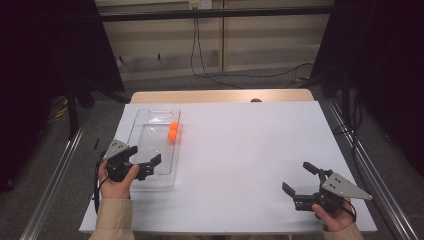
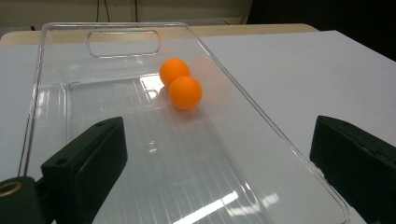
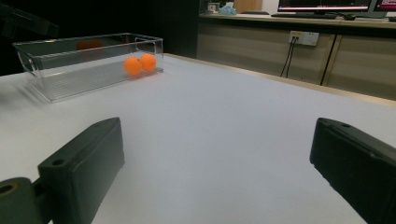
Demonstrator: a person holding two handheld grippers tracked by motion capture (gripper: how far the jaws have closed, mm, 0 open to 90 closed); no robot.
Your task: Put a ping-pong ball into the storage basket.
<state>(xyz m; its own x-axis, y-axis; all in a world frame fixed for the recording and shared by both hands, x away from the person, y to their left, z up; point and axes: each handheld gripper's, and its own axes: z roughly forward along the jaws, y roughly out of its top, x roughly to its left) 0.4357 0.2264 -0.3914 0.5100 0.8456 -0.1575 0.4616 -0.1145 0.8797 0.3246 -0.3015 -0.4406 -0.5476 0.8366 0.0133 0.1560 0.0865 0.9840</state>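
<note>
We hold our left gripper (image 1: 150, 167) spread wide over the near end of the clear tray (image 1: 141, 126); two orange balls (image 2: 180, 84) lie straight ahead, touching, by its right wall. Our right gripper (image 1: 296, 179), also gaping, sits well apart.

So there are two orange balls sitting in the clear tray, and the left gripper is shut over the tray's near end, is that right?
Not quite. The left gripper is open, not shut: the left gripper view shows its jaws spread wide apart with nothing between them. The rest holds: two orange balls sit touching each other in the clear tray, and the gripper is over the tray's near end.
</note>
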